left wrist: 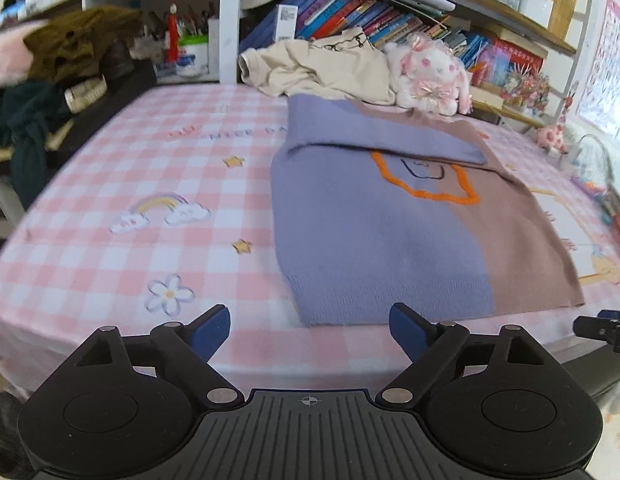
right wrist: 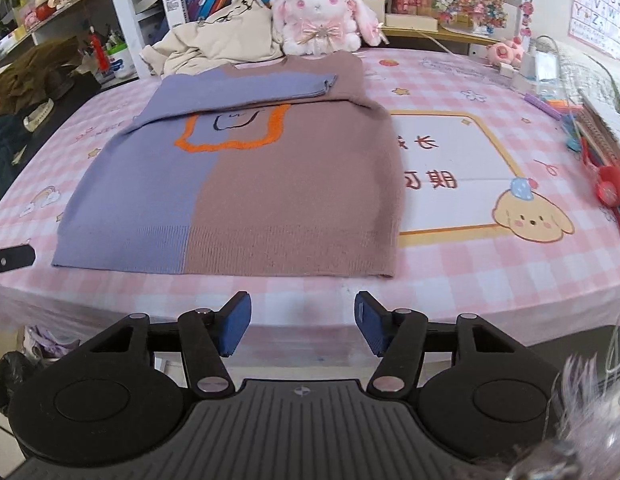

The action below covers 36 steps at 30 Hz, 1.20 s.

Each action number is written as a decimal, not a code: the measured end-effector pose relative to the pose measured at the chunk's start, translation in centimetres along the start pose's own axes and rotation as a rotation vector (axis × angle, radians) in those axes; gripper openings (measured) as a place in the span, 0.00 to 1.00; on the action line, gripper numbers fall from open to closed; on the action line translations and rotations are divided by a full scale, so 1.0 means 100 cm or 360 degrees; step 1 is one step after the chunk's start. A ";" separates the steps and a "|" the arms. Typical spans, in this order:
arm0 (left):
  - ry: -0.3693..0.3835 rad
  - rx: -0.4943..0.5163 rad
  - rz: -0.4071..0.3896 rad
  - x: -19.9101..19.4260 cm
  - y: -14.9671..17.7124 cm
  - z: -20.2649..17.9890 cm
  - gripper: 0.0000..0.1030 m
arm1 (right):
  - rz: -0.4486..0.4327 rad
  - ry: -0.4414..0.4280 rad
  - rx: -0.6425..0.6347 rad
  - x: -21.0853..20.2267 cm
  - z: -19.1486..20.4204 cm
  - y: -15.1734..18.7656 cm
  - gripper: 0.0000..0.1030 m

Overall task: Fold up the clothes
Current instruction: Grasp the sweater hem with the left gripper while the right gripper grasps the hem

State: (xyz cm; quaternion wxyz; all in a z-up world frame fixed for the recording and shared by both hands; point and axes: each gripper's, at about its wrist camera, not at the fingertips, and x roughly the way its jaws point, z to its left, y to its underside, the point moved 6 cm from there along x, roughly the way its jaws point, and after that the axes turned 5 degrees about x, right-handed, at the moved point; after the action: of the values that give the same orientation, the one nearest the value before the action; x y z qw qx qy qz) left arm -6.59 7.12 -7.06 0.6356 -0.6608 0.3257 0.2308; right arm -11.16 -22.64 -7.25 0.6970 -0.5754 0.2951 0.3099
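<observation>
Sweater (left wrist: 374, 232) fills the left wrist view ahead and a little to the right of the left hand-held gripper (left wrist: 310, 330), lying flat on the pink checked surface (left wrist: 110, 184), its blue-violet half nearer that gripper and its brown half beyond; one blue-violet sleeve (left wrist: 374, 136) is folded across the chest, above an orange outlined patch (left wrist: 426, 184); the left hand-held gripper has its blue pads spread wide with nothing between them, hovering just short of the sweater's hem; far to its right the black tip of the right hand-held gripper (left wrist: 602, 328) shows at the frame edge; beyond the sweater sit a crumpled cream garment (left wrist: 322, 68) and a white and pink plush rabbit (left wrist: 426, 76), with bookshelves (left wrist: 350, 12) behind. From the right wrist view the right hand-held gripper (right wrist: 303, 322) stands likewise wide apart and empty, near the surface (right wrist: 470, 280) edge, with the sweater (right wrist: 246, 184) straight ahead and slightly left, its hem close to the fingers; the folded sleeve (right wrist: 270, 88) lies across the top, its cuff on the brown half; the plush rabbit (right wrist: 322, 16) sits just past the collar and the cream garment (right wrist: 218, 44) beside it; to the right of the gripper a printed white panel with a cartoon dog (right wrist: 530, 216) shows on the cloth.
</observation>
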 end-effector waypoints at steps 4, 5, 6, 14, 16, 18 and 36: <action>0.0058 -0.0065 0.0027 0.007 0.004 0.005 0.78 | 0.0003 0.0043 0.0020 0.001 -0.008 -0.001 0.47; 0.0066 -0.0091 0.0035 0.010 0.004 0.007 0.74 | 0.0014 0.0041 0.0049 0.006 -0.010 -0.003 0.45; 0.0066 -0.0127 0.0045 0.014 0.003 0.009 0.71 | 0.0026 0.0038 0.0082 0.010 -0.013 -0.005 0.42; 0.0000 -0.0218 0.0086 0.038 -0.008 0.026 0.44 | 0.0055 0.0075 0.0220 0.036 -0.037 -0.024 0.35; -0.0018 -0.0245 0.0104 0.044 -0.010 0.030 0.38 | 0.0068 0.0085 0.0267 0.041 -0.044 -0.026 0.30; -0.0024 -0.0290 0.0118 0.049 -0.011 0.032 0.37 | 0.0053 0.0108 0.0256 0.044 -0.048 -0.030 0.30; 0.0069 -0.0243 0.0011 0.043 -0.038 -0.001 0.05 | -0.0067 -0.0173 0.0195 0.036 -0.037 -0.060 0.05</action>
State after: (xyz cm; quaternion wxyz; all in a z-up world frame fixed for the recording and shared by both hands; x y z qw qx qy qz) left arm -0.89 6.34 -7.53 0.5754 -0.7110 0.3232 0.2428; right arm -4.46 -26.78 -6.88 0.7523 -0.5200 0.2631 0.3072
